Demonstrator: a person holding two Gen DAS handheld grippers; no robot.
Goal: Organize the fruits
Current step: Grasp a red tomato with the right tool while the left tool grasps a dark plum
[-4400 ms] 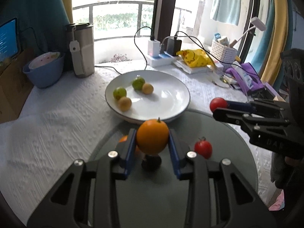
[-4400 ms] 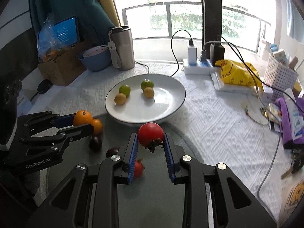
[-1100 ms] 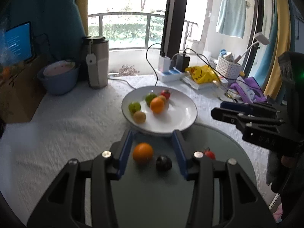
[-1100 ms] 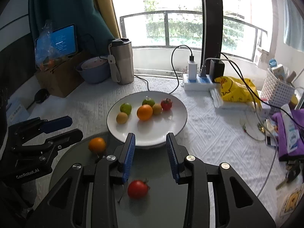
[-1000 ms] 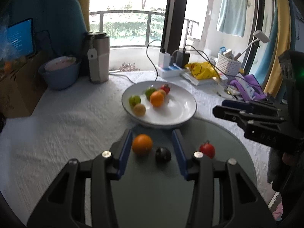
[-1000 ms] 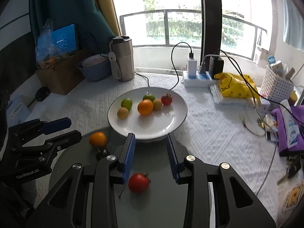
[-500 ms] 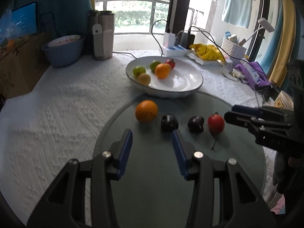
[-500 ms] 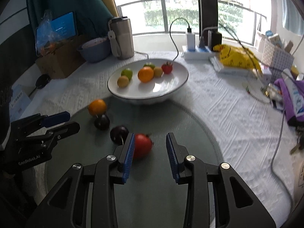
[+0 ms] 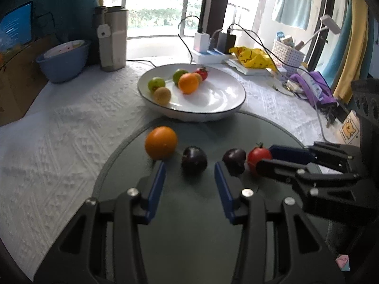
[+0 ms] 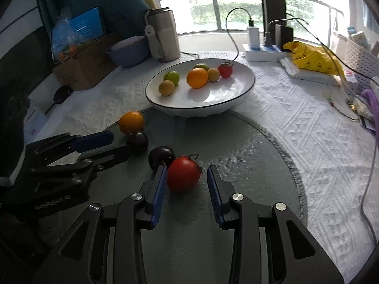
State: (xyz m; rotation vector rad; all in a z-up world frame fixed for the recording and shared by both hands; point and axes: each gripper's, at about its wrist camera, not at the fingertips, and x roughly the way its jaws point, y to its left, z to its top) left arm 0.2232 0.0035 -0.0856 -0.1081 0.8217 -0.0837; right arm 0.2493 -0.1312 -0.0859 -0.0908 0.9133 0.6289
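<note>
1. Nearest, the right tool (image 10: 186, 182) is standing released, its blue pads flanking a red tomato (image 10: 184, 173) that is resting on the round green mat (image 10: 236, 156); the left pad is just beside the fruit, the right pad is standing clear.
2. Likewise the left tool (image 9: 189, 177) is hanging released over the same mat, its pads reaching either side of a dark plum (image 9: 194, 159) without touching it.
3. Just beside the tomato a second dark plum (image 10: 161, 157) is lying, and an orange (image 9: 161, 142) is sitting past the left pad.
4. Further back a white plate (image 10: 246, 87) is sitting on the white-clothed bench (image 10: 308, 127), holding another orange (image 10: 197, 77), a small tomato (image 10: 225, 70), two green fruits and two yellowish ones.
5. Farthest, a steel tumbler (image 10: 163, 37), a blue bowl (image 10: 129, 51) and a power strip (image 10: 263, 53) are standing by the window.
</note>
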